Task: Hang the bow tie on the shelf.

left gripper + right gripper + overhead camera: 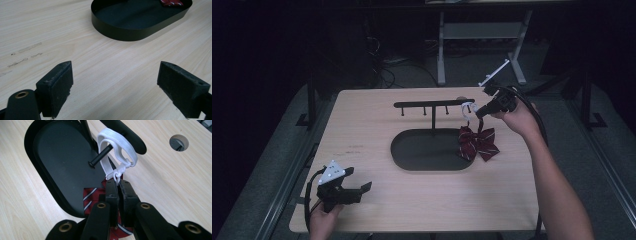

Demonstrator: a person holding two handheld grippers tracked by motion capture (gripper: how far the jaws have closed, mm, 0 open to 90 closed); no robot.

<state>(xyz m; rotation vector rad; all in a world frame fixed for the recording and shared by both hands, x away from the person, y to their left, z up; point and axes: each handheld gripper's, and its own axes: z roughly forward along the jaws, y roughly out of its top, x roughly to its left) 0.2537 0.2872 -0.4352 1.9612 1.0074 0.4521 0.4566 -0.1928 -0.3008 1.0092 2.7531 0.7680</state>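
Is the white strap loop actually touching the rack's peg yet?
Touching. In the right gripper view the white strap loop hangs around the peg, resting against it, while the right gripper pinches the strap below.

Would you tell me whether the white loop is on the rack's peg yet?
On: the white loop encircles the peg, with the right gripper shut on it.

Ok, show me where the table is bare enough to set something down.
Bare wood lies between the left gripper and the black tray, and along the table's left side. It is crowded at the rack's right end, around the bow tie and right gripper.
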